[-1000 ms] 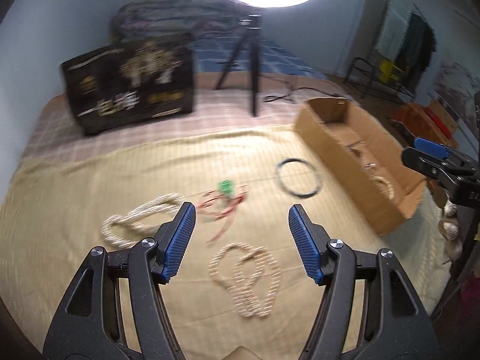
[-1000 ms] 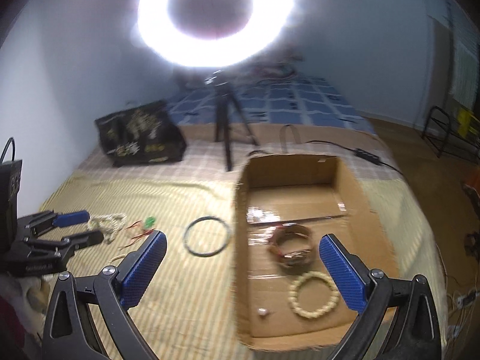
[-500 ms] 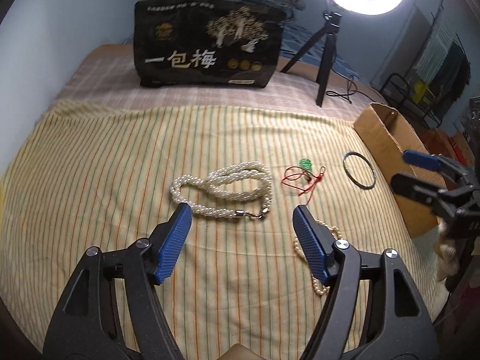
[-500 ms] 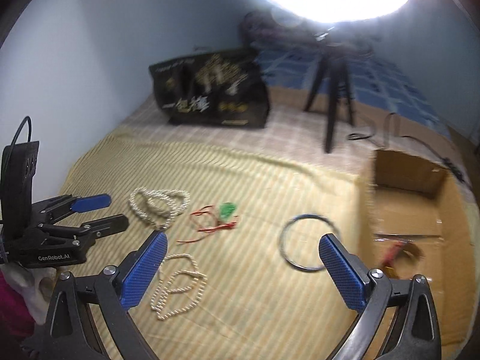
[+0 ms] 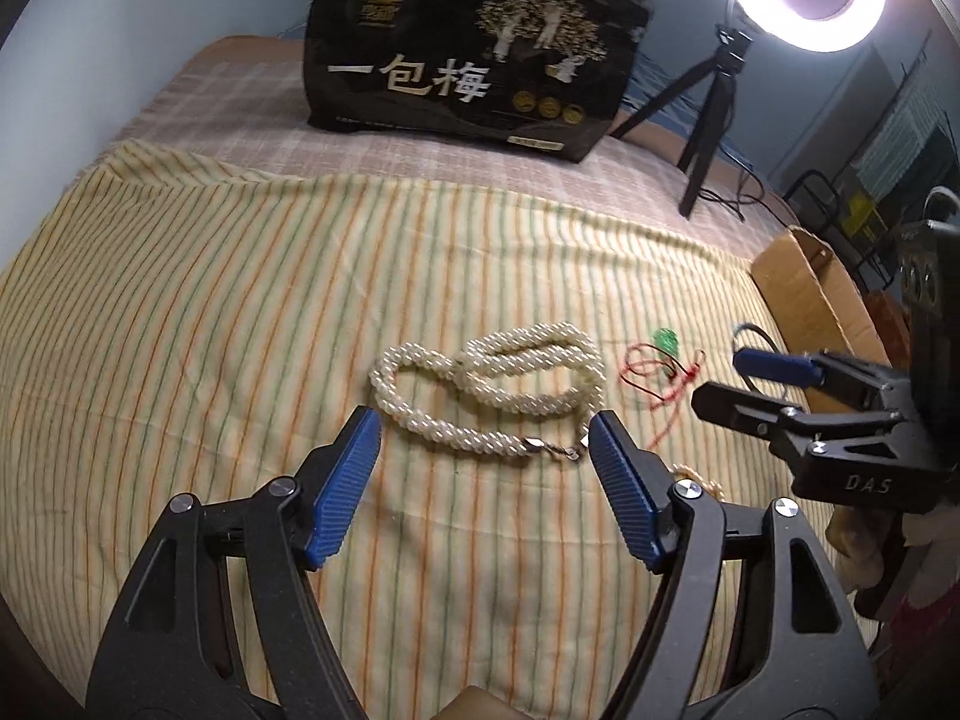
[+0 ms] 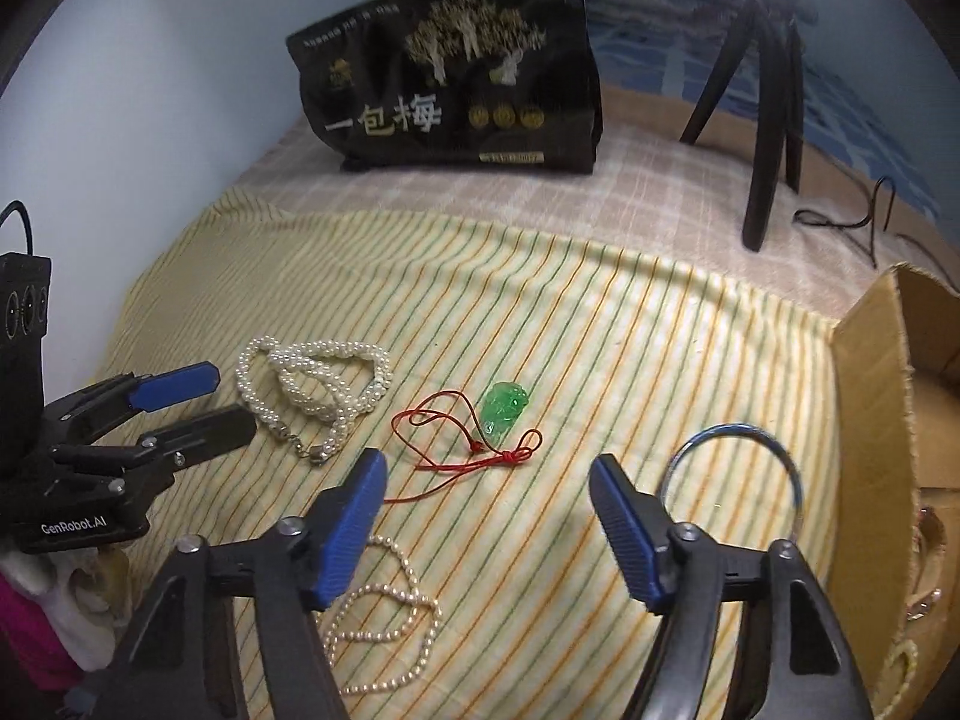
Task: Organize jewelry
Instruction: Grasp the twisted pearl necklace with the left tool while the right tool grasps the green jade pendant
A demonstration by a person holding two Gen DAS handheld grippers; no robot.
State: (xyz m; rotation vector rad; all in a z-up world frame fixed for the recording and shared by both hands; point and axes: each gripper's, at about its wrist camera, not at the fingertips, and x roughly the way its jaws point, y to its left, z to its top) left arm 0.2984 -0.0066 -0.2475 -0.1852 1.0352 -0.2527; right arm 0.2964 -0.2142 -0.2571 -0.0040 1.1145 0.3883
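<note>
Twisted pearl rope necklace [image 5: 486, 387]: laid in a loose double loop on the bed, its metal clasp end turned toward the left hand-held gripper; it is framed just beyond the pads, at twelve o'clock of them, which suggests it is the piece lined up for the next pick.
Green pendant on red cord [image 6: 506, 407]: spread flat at three o'clock of the rope necklace, cord trailing toward the right hand-held gripper; it lies at twelve o'clock of that gripper's pads, so it is judged to be the right side's target.
Thin pearl strand [image 6: 384, 618]: coiled at seven o'clock of the pendant, partly hidden under the right gripper's left finger.
Dark thin bangle [image 6: 741, 468]: flat beside the box, at three o'clock of the pendant.
Left hand-held gripper [image 5: 485, 489]: jaws apart, nothing between them, not touching the necklace.
Right hand-held gripper [image 6: 487, 525]: jaws closing but apart, with only cloth between them.
Brown cardboard box [image 6: 870, 420]: open at the bed's right edge, presumably the place for sorted pieces.
Striped yellow cloth [image 5: 180, 324]: spread over the bed, so the pale pieces can be told apart.
</note>
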